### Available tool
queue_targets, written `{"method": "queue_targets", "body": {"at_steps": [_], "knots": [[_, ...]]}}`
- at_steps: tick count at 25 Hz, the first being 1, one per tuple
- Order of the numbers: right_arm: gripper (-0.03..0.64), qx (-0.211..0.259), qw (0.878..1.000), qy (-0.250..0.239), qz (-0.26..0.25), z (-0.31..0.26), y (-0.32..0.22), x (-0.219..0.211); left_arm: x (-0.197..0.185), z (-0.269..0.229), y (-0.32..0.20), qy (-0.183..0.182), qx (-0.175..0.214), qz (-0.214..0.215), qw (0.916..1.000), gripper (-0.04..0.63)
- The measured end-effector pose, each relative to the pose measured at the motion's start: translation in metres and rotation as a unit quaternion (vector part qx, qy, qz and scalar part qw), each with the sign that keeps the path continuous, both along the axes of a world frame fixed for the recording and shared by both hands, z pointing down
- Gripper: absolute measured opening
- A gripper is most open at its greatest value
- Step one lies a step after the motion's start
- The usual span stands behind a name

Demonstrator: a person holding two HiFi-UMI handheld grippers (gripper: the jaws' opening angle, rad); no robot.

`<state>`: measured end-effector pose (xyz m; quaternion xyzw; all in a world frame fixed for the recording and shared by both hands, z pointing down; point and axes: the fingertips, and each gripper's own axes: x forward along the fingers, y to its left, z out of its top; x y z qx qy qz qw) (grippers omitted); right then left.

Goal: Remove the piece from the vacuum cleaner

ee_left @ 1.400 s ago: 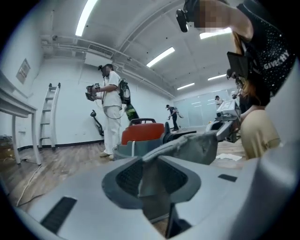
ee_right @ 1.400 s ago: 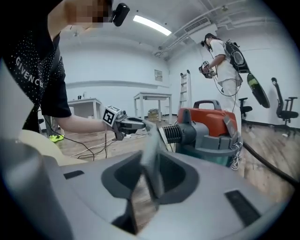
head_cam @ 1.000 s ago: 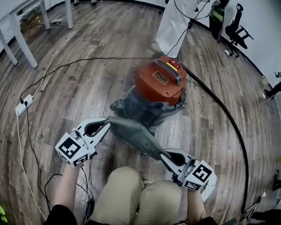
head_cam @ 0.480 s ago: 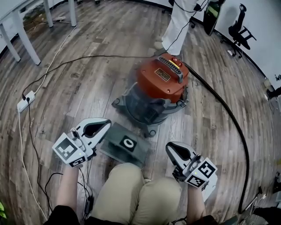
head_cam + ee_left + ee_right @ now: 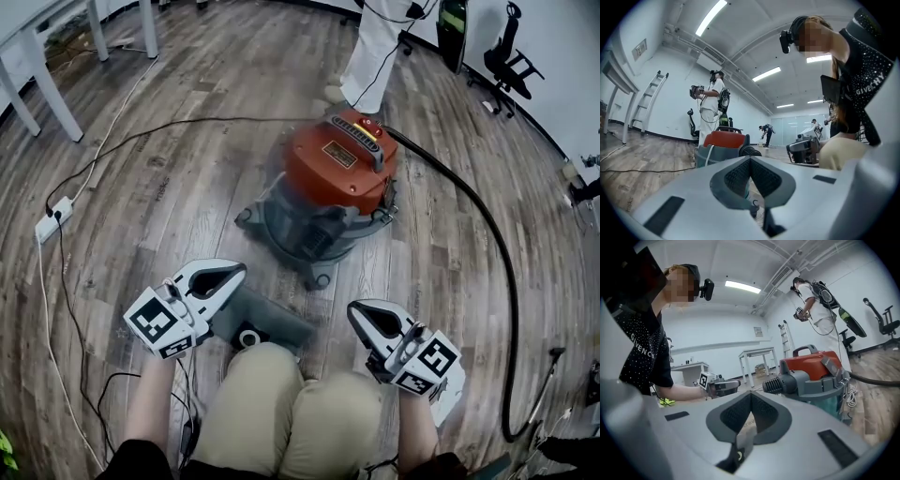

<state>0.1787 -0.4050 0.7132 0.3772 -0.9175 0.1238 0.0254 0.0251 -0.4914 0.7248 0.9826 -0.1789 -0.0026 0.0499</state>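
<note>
Head view, from the left edge: a white power strip [image 5: 52, 223] and a black cable [image 5: 141, 139] lie on the wooden floor [image 5: 187, 187], with wide bare boards between them and the person. The left gripper [image 5: 232, 272] points up and to the right, and the left gripper view shows its jaws clenched tip to tip with nothing between them [image 5: 750, 161]. The grey piece [image 5: 267, 323] lies flat on the floor just beside those tips, its near edge against the person's knees [image 5: 272, 394]; whether it touches the gripper cannot be told. Bare floor separates the piece from the vacuum cleaner [image 5: 337, 173], which stands farther up. Right of the knees, the right gripper [image 5: 361, 314] is well apart from the piece, its jaws likewise closed on nothing [image 5: 751, 397]. A black hose [image 5: 487, 244] curves from the vacuum cleaner down the right side, bounding the open boards there.
</note>
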Motion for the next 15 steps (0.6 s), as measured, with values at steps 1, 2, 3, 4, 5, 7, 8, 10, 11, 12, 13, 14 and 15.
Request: {"method": "queue_targets", "body": {"at_steps": [1, 2, 3, 4, 5, 7, 8, 10, 11, 12, 13, 14, 15], "knots": [[0.011, 0.000, 1.000, 0.000, 0.001, 0.000, -0.001, 0.001, 0.000, 0.001, 0.000, -0.002, 0.000, 0.000, 1.0000, 0.009], [0.011, 0.000, 1.000, -0.001, 0.001, 0.001, -0.002, 0.001, 0.001, 0.002, 0.000, -0.005, 0.001, 0.000, 1.0000, 0.009], [0.011, -0.001, 1.000, -0.002, 0.002, 0.002, -0.003, 0.001, 0.002, 0.003, -0.001, -0.007, 0.001, 0.000, 1.0000, 0.009], [0.011, -0.001, 1.000, -0.002, 0.002, 0.003, -0.003, 0.001, 0.002, 0.005, 0.000, -0.010, 0.002, 0.000, 0.9999, 0.009], [0.011, -0.002, 1.000, -0.001, 0.003, 0.004, -0.004, 0.001, 0.003, 0.006, 0.000, -0.014, 0.004, 0.000, 0.9999, 0.009], [0.011, -0.003, 1.000, 0.000, 0.003, 0.007, -0.005, 0.000, 0.004, 0.008, -0.001, -0.019, 0.006, -0.001, 0.9998, 0.009], [0.011, -0.003, 1.000, 0.000, 0.004, 0.009, -0.005, 0.000, 0.004, 0.009, -0.001, -0.019, 0.005, -0.002, 0.9998, 0.009], [0.011, -0.003, 1.000, 0.001, 0.005, 0.010, -0.006, -0.001, 0.004, 0.011, -0.003, -0.018, 0.001, -0.006, 0.9998, 0.009], [0.011, -0.003, 1.000, 0.003, 0.005, 0.011, -0.007, -0.001, 0.004, 0.012, -0.003, -0.018, 0.000, -0.008, 0.9998, 0.009], [0.011, -0.003, 1.000, 0.006, 0.004, 0.012, -0.006, -0.001, 0.005, 0.013, -0.003, -0.018, -0.001, -0.011, 0.9998, 0.009], [0.011, -0.003, 1.000, 0.007, 0.003, 0.013, -0.006, -0.001, 0.005, 0.014, -0.003, -0.018, -0.003, -0.012, 0.9998, 0.009], [0.011, -0.003, 1.000, 0.008, 0.002, 0.013, -0.006, -0.002, 0.005, 0.015, -0.003, -0.018, -0.004, -0.014, 0.9997, 0.009], [0.011, -0.003, 1.000, 0.008, 0.001, 0.013, -0.006, -0.002, 0.005, 0.016, -0.003, -0.018, -0.006, -0.016, 0.9997, 0.009]]}}
